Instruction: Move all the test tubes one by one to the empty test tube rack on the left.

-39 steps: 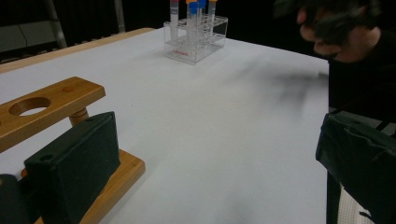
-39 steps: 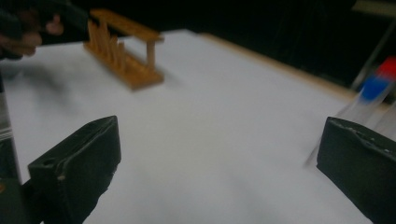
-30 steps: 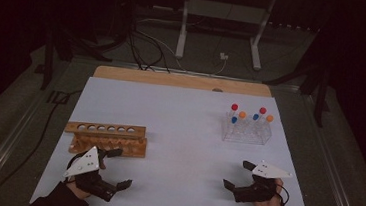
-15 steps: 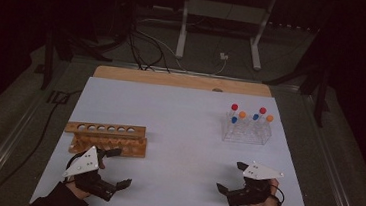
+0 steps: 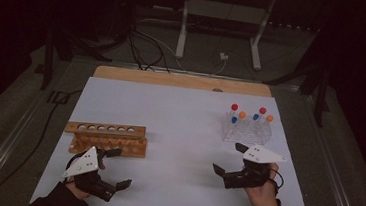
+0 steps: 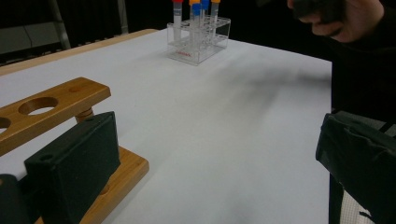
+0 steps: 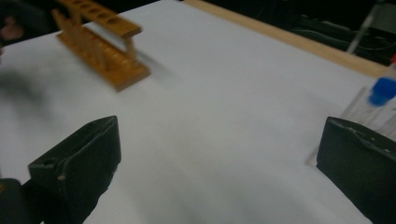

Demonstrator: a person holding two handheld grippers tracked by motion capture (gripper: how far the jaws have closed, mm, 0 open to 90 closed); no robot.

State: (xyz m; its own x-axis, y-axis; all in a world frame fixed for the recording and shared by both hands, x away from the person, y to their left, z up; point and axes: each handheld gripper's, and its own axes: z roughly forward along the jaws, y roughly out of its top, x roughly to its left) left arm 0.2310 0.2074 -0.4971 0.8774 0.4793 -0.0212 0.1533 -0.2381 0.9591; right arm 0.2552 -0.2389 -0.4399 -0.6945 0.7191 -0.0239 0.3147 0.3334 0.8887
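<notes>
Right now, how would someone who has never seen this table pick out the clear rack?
Start at the white table and go to its far right part. The clear rack stands there, beyond the right gripper. Unlike the empty wooden rack on the left, it is see-through and holds tubes with red, orange and blue caps.

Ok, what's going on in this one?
A person holds a gripper in each hand over a white table. The left gripper is open beside an empty wooden rack. The right gripper is open near a clear rack of capped tubes. Neither holds anything; no tube has been moved to the wooden rack yet.
</notes>
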